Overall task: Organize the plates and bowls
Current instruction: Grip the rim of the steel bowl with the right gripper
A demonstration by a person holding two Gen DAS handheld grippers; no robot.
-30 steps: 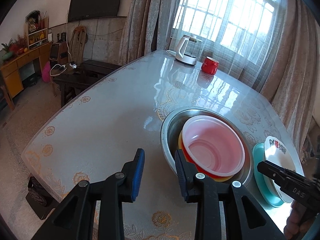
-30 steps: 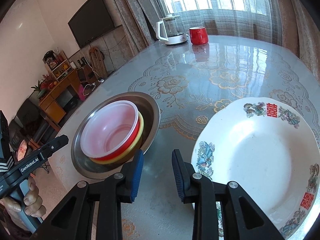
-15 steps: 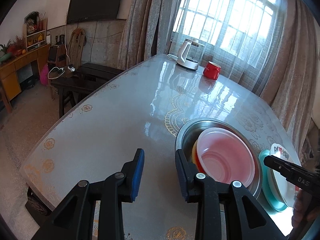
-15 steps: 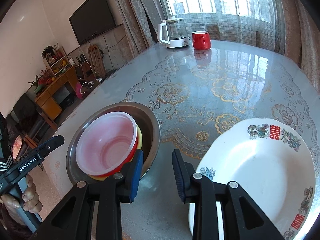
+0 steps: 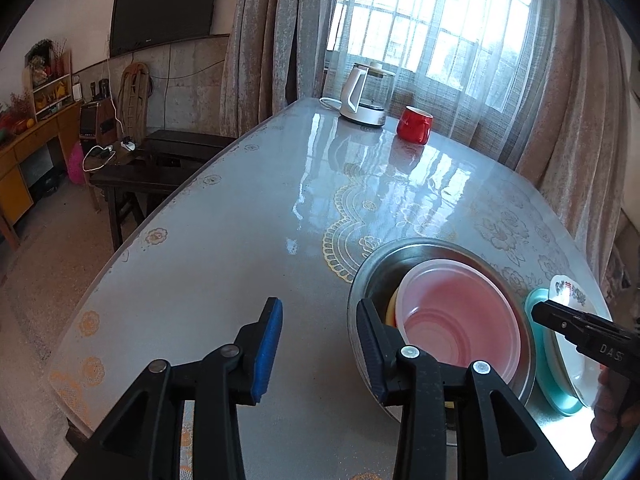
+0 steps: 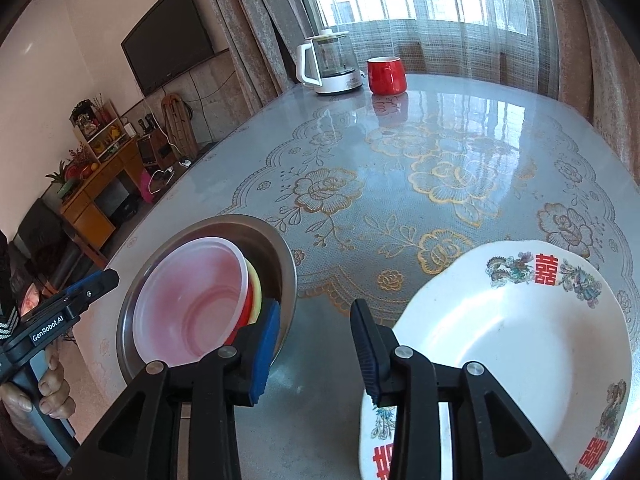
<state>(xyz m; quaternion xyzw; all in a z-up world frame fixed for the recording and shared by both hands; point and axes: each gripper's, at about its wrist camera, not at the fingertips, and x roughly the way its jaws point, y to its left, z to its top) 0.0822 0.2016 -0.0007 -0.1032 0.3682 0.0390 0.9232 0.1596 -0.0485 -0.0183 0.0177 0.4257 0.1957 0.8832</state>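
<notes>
Both handheld grippers have pulled back and up since a second ago, so the dishes sit lower in view. Sorting looks nearly done: a pink bowl (image 5: 460, 320) nests on red and yellow ones inside a steel basin (image 6: 280, 248), beside a white plate (image 6: 520, 340) stacked on a teal plate (image 5: 554, 380). Left gripper (image 5: 318, 344) and right gripper (image 6: 314, 344) gape wide, empty, touching nothing

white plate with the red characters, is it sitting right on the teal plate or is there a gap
Touching. The left wrist view shows the white plate resting directly on the teal plate, whose rim sticks out beneath it beside the steel basin, no gap between them.
</notes>
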